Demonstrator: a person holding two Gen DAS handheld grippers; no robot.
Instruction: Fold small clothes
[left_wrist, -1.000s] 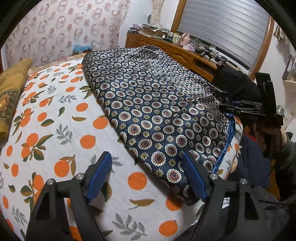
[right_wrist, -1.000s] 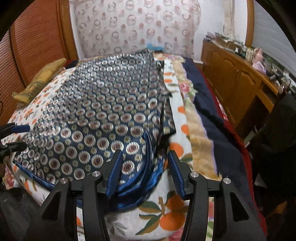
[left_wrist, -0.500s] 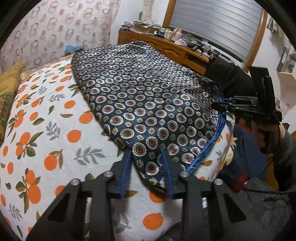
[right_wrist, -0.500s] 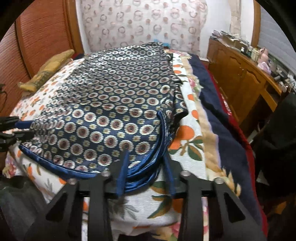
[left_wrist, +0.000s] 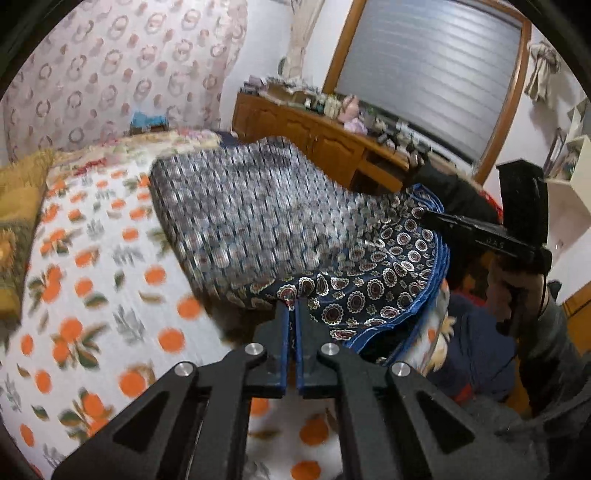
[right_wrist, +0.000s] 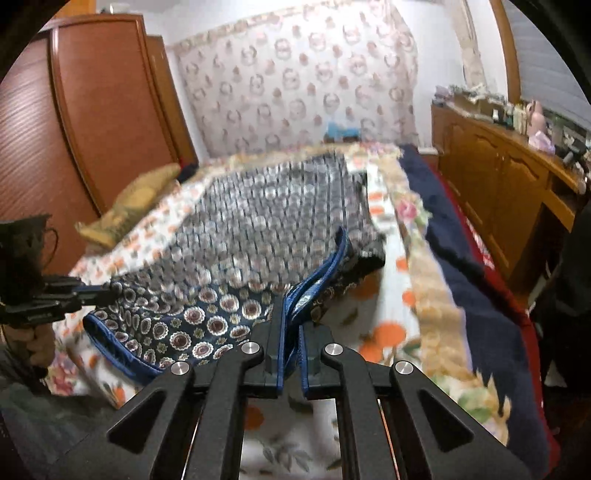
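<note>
A navy garment with round medallion prints and a blue trimmed hem (left_wrist: 258, 221) lies spread on the bed; it also shows in the right wrist view (right_wrist: 258, 236). My left gripper (left_wrist: 291, 306) is shut on the garment's near left corner. My right gripper (right_wrist: 291, 310) is shut on the near right corner at the blue hem. Both corners are lifted off the bed, and the near edge hangs between them. The right gripper shows in the left wrist view (left_wrist: 436, 218), and the left gripper in the right wrist view (right_wrist: 110, 290).
The bed has an orange-print sheet (left_wrist: 92, 277). A yellow cushion (left_wrist: 18, 229) lies at its left. A dark blue blanket (right_wrist: 480, 280) runs along the bed's right side. A wooden sideboard (left_wrist: 332, 140) with clutter stands beyond. A wooden wardrobe (right_wrist: 74, 129) stands at the left.
Both grippers have closed from open onto the garment's near corners and raised them off the bed. The near hem now hangs lifted between them.
</note>
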